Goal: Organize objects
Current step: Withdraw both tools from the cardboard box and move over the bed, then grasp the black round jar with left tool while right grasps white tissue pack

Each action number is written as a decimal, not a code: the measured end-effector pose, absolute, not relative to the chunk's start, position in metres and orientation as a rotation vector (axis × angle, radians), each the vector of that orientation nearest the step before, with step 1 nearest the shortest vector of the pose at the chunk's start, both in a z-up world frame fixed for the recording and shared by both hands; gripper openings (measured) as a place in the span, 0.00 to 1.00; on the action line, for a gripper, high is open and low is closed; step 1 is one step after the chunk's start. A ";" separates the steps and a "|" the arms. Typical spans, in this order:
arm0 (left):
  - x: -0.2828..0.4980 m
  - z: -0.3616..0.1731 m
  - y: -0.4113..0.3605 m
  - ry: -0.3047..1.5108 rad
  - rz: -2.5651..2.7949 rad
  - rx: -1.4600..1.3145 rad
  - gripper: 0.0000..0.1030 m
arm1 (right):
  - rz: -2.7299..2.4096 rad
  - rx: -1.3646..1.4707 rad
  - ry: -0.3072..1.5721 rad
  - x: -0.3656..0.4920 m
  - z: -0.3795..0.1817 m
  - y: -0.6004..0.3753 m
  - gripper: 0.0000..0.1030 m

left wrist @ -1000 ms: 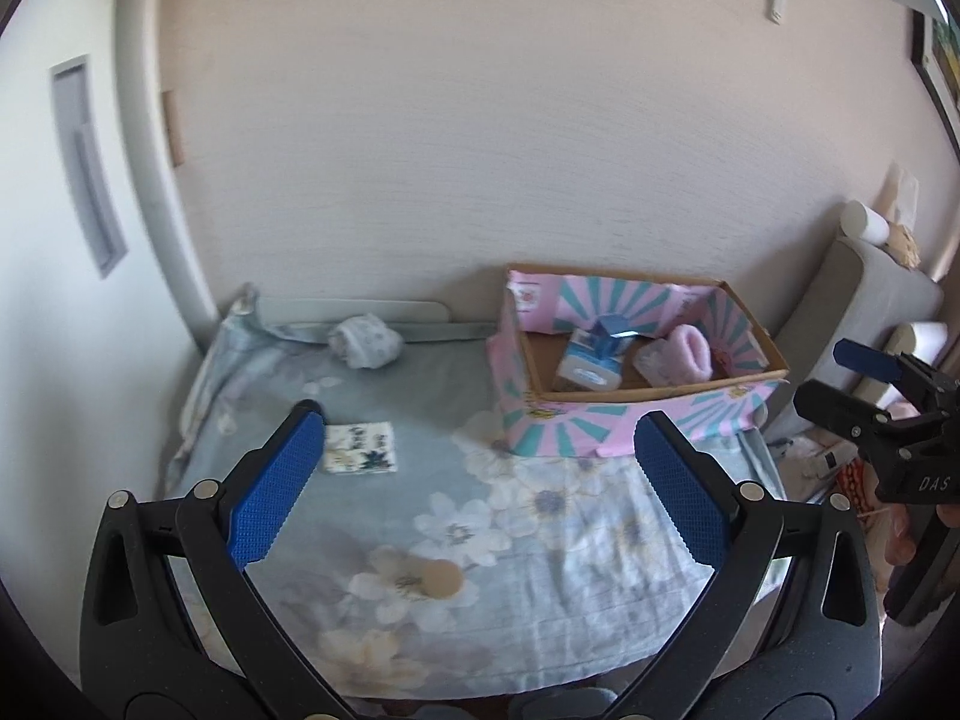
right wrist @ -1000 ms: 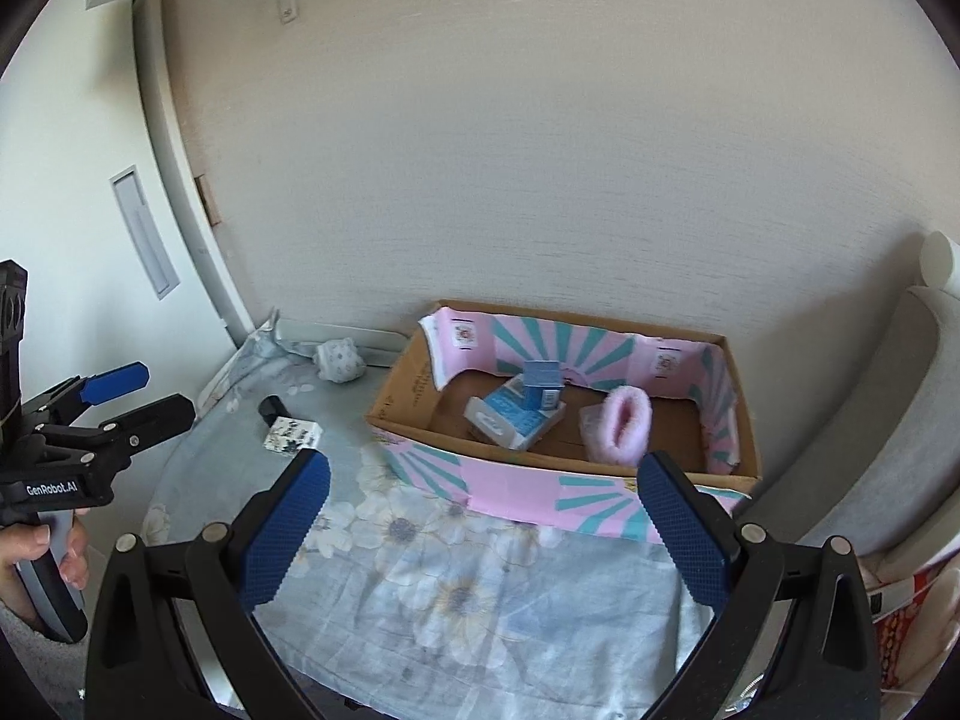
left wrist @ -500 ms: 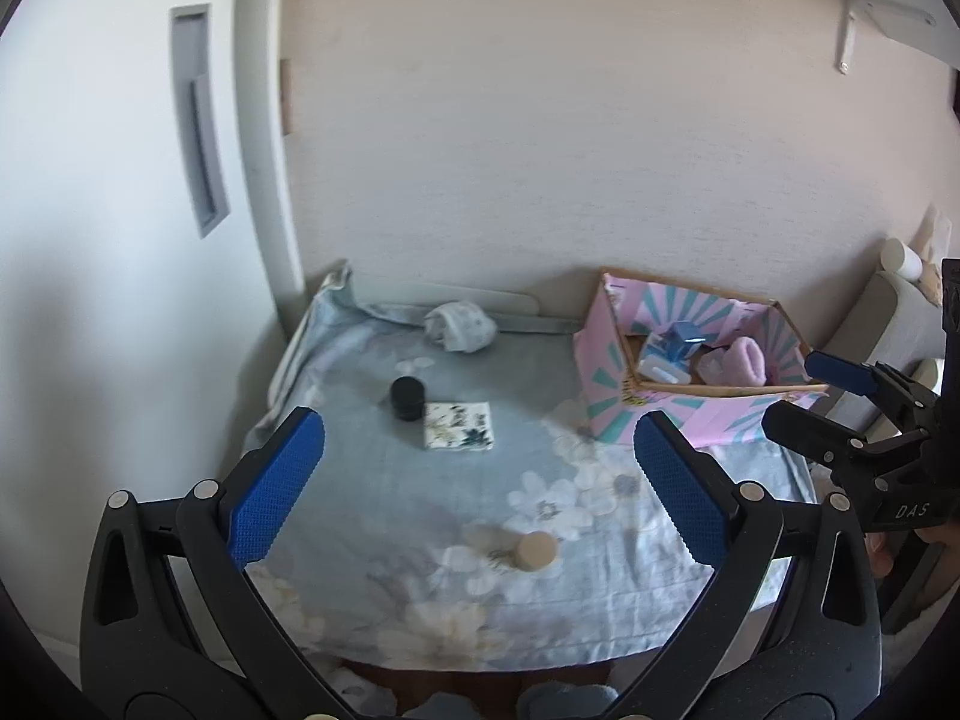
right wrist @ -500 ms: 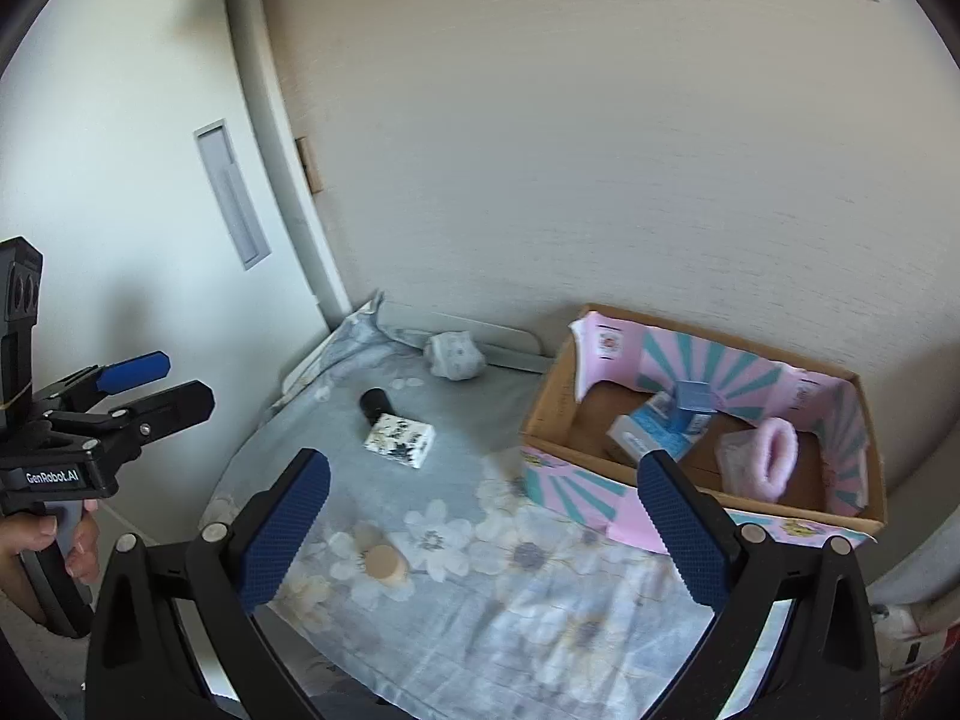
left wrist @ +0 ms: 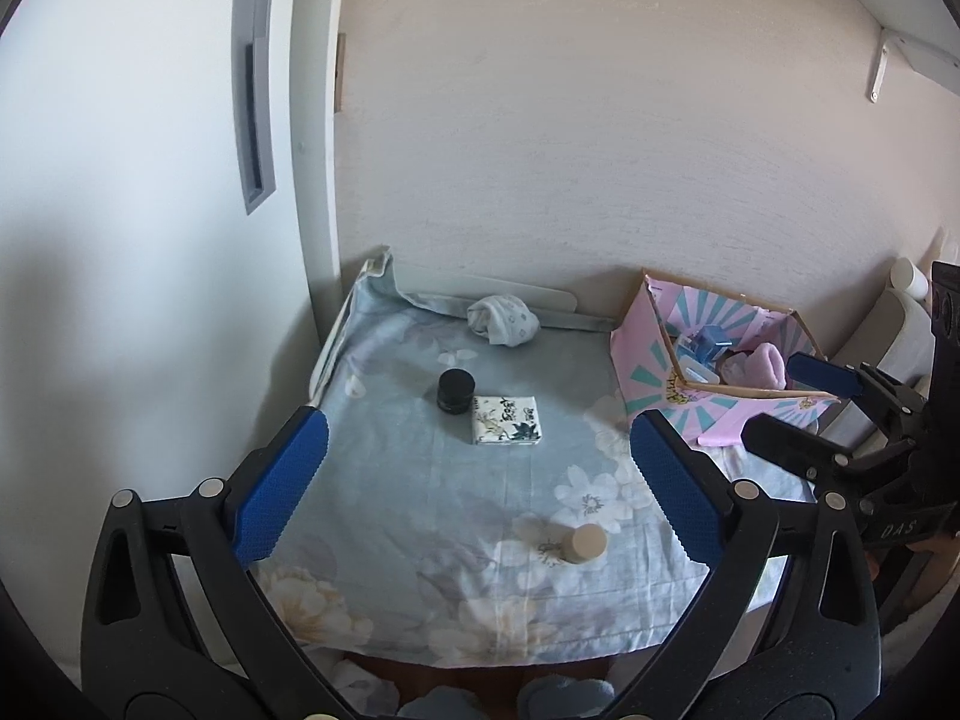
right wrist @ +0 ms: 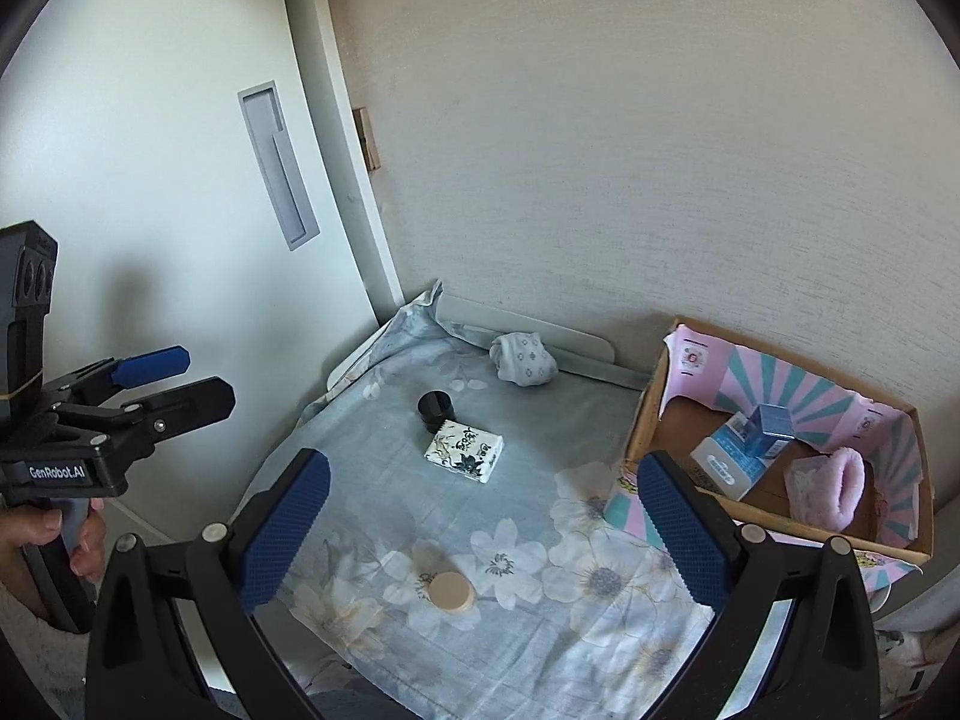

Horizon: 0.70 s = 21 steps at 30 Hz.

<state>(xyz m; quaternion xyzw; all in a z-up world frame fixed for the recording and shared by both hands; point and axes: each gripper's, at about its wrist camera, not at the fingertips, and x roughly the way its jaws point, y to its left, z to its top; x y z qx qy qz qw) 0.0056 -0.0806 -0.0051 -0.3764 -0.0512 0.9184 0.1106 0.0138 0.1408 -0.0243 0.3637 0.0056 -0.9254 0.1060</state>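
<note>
On the flowered cloth lie a black jar (left wrist: pixel 456 391) (right wrist: pixel 436 407), a floral packet (left wrist: pixel 505 419) (right wrist: pixel 465 451) touching it, a tan-capped jar (left wrist: pixel 583 544) (right wrist: pixel 452 593) near the front, and a rolled grey sock (left wrist: pixel 503 319) (right wrist: pixel 523 358) at the back. A pink-lined cardboard box (left wrist: pixel 651 360) (right wrist: pixel 645 420) on the right holds blue cartons (right wrist: pixel 744 450) and a pink fluffy sock (right wrist: pixel 825 486). My left gripper (left wrist: pixel 477 483) hangs open above the front of the cloth, empty. My right gripper (right wrist: pixel 480 540) is open too, also empty, above the tan-capped jar.
The small table (left wrist: pixel 420 480) stands in a corner, with a beige wall behind and a white door (left wrist: pixel 150 240) on the left. A grey sofa arm (left wrist: pixel 882 330) sits right of the box. A hand (right wrist: pixel 66 534) holds the left gripper's handle.
Both views have swung left and pulled in, away from the box toward the loose items. The black jar and tan-capped jar have come fully into view. Both grippers stay open.
</note>
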 end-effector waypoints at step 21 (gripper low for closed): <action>-0.122 -0.135 -0.075 0.157 2.377 -1.301 0.79 | -2.573 1.264 0.260 -0.072 -0.125 0.088 0.99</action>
